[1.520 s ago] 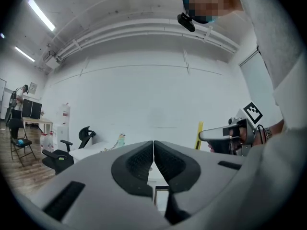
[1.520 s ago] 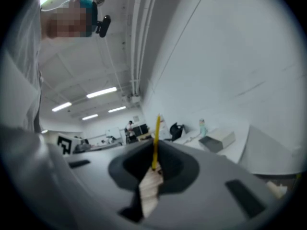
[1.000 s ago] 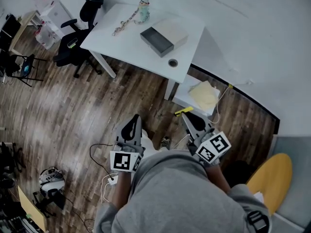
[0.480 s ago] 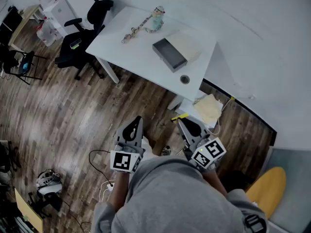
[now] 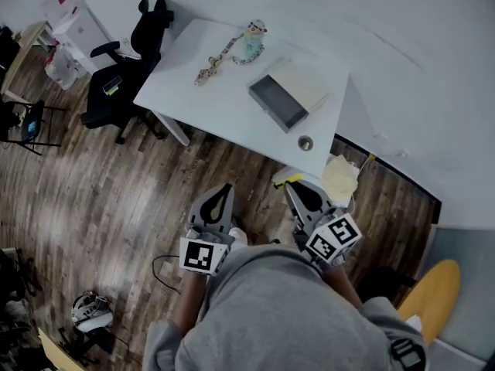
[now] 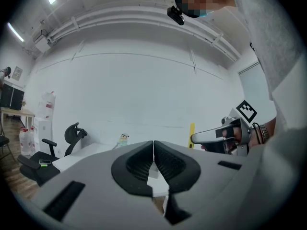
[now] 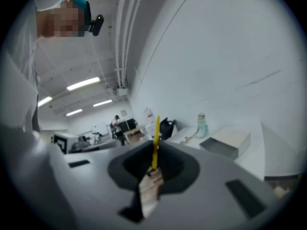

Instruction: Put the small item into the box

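An open grey box with its pale lid beside it lies on the white table ahead; the right gripper view shows the box too. My right gripper is held low in front of the table, shut on a thin yellow item. That yellow item stands up between the jaws of my right gripper. My left gripper hangs beside it, and in its own view the left gripper is shut with nothing in it.
A small figurine and a beaded chain lie at the table's far side, and a small round object near its front corner. A black office chair stands left. Pale papers lie low at the right.
The table and box have slid lower and rightward in the head view, closer to me. Both grippers keep their pose, and the yellow item stays in the right one.
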A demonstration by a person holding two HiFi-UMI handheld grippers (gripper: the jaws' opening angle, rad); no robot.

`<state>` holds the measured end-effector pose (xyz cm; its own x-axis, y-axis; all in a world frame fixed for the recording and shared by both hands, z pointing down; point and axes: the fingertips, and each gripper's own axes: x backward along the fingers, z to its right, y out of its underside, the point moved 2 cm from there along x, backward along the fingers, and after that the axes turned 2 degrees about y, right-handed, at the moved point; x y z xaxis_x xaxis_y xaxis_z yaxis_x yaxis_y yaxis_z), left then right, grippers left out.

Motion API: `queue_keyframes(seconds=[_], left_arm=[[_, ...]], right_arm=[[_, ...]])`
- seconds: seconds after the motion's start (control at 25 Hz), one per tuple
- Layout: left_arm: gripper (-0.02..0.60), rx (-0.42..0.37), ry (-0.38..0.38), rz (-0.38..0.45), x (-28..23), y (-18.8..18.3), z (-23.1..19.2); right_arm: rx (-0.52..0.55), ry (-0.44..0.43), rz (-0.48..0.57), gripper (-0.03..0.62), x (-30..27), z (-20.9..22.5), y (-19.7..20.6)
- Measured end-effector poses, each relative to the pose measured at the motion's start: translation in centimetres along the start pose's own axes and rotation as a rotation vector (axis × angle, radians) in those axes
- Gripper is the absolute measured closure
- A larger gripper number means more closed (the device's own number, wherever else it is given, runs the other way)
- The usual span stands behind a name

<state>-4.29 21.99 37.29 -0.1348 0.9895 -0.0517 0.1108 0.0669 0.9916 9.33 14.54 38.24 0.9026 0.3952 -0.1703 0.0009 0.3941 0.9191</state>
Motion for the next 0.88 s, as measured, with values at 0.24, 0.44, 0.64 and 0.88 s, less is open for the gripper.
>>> queue_keyframes(seconds=[0.24, 0.44, 0.64, 0.88], left_arm=[[0.546, 0.002, 0.015, 0.002, -0.6, -0.7, -5.1], [0.546, 0.015, 0.004, 0.000, -0.4, -0.7, -9.2], [0.546, 0.033, -0.006, 0.004, -0.1, -0.6, -11.7], [0.546, 0.045, 0.030, -0.017, -1.8, -0.3, -12.8]], right_arm=[[-0.013, 0.024, 0.001, 0.542, -5.0, -0.9, -0.3], [-0.016, 0.047, -0.014, 0.542, -8.4, -1.5, 0.0], [-0.014, 0.074, -0.038, 0.542, -10.5, -1.6, 0.2], [-0.019, 0.118, -0.050, 0.542, -11.7, -0.2, -0.4]])
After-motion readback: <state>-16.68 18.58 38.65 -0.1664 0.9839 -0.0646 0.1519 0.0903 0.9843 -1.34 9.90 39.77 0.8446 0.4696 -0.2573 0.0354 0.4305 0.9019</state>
